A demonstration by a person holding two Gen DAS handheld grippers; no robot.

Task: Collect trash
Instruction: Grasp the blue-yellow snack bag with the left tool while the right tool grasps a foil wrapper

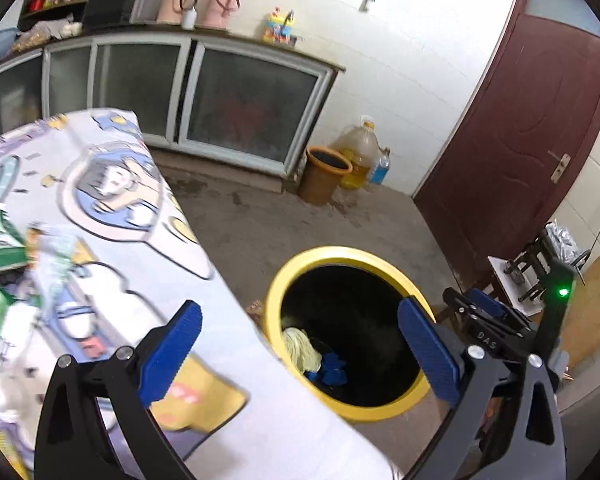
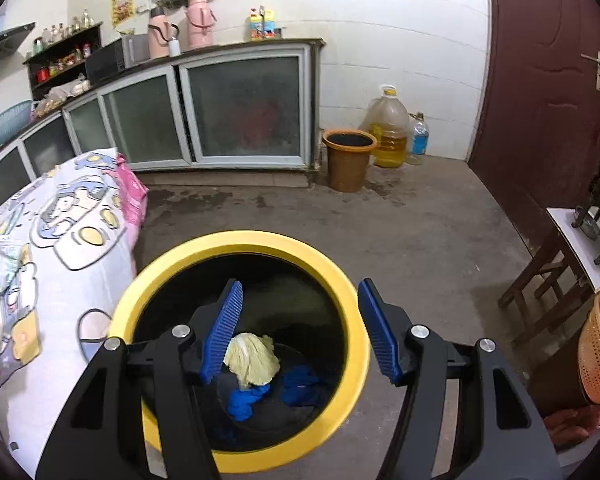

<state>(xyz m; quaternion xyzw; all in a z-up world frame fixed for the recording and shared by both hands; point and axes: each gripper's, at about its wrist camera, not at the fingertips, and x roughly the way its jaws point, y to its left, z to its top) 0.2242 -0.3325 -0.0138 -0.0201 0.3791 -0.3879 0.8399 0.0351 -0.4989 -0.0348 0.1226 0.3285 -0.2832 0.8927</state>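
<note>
Partly done | yellow bin (image 2: pixel 236 242) held cabbage leaf (image 2: pixel 252 358), blue scraps (image 2: pixel 244 400) | both fingers released, empty | wrappers (image 1: pixel 4 240) remained on tabletop (image 1: pixel 112 184)
</note>
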